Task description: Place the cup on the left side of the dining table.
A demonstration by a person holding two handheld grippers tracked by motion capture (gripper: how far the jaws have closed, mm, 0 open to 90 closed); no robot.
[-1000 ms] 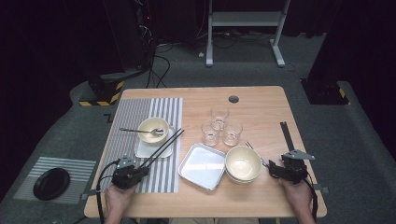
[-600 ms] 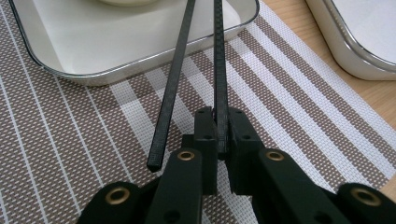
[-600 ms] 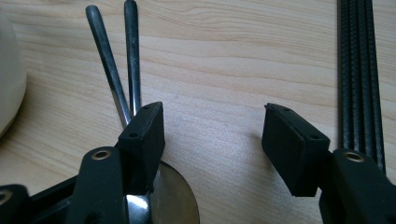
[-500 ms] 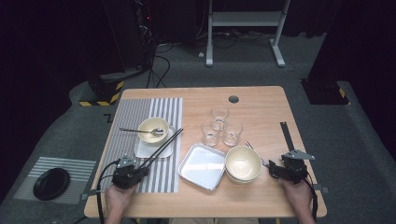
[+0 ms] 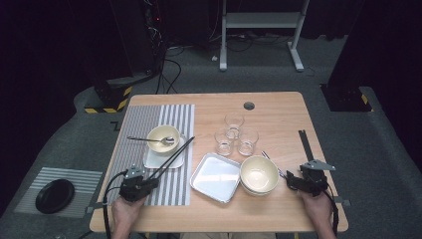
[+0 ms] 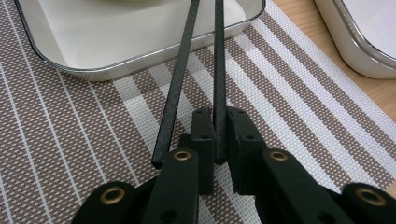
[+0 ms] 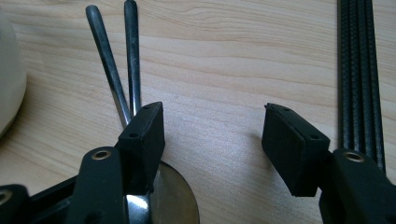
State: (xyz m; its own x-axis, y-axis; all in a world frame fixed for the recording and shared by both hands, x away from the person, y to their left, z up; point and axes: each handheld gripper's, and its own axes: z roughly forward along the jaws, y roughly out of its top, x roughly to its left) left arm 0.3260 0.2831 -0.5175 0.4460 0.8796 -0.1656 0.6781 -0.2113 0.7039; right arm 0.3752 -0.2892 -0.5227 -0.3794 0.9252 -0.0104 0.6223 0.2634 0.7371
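Observation:
My left gripper (image 5: 152,180) (image 6: 220,116) rests on the striped placemat (image 5: 154,119) at the near left. Its jaws have just been opening a little, and one black chopstick (image 6: 218,70) is still pinched between the pads. A second chopstick (image 6: 180,79) lies just left of the jaws. Both chopsticks (image 5: 174,153) lean up onto the small white tray (image 6: 116,46) that carries a cream bowl (image 5: 161,137) with a spoon. My right gripper (image 5: 291,181) (image 7: 215,121) sits open on the wood at the near right. Two metal spoon handles (image 7: 109,51) lie by its left finger.
Stacked cream bowls (image 5: 259,174) and a metal tray (image 5: 216,177) lie between my hands. Three glasses (image 5: 233,134) stand behind them. Another pair of black chopsticks (image 5: 304,144) (image 7: 359,70) lies along the right edge. A black dish (image 5: 54,195) sits on a floor mat at the left.

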